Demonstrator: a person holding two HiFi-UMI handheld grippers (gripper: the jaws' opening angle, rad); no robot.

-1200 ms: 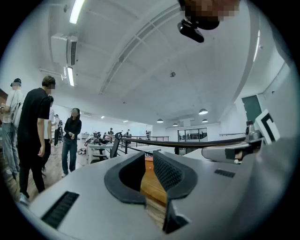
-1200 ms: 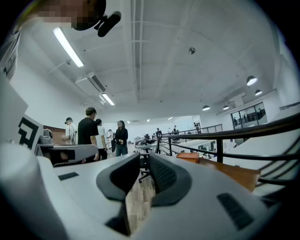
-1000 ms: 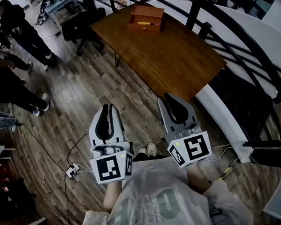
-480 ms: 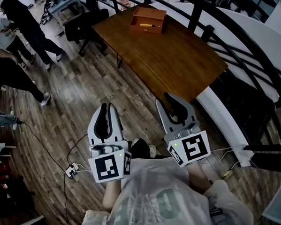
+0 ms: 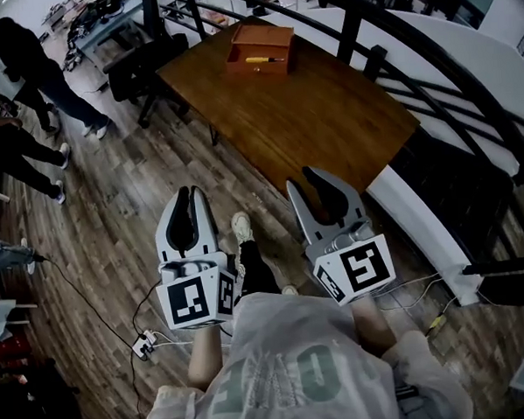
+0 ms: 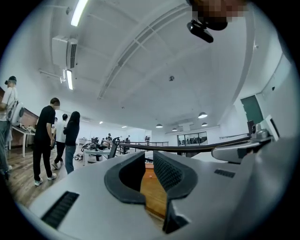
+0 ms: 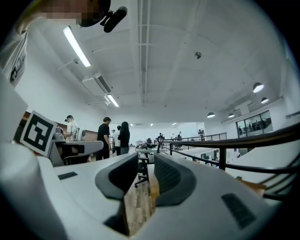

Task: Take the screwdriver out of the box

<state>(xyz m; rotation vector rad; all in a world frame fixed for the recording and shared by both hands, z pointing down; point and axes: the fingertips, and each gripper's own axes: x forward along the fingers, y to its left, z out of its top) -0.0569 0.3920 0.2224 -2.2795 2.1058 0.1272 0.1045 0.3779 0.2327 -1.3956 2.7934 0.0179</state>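
Far off on table (image 5: 327,113) – screwdriver (image 5: 264,60) lying in open box (image 5: 259,38); L gripper (image 5: 189,192) & R gripper (image 5: 320,175) over wood floor (image 5: 138,176), jaws slightly spread, nothing btwn.

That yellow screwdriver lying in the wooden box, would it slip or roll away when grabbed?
Likely stiff and light: the screwdriver looks slim. Being long and thin, it may roll, though the box walls would probably stop it.
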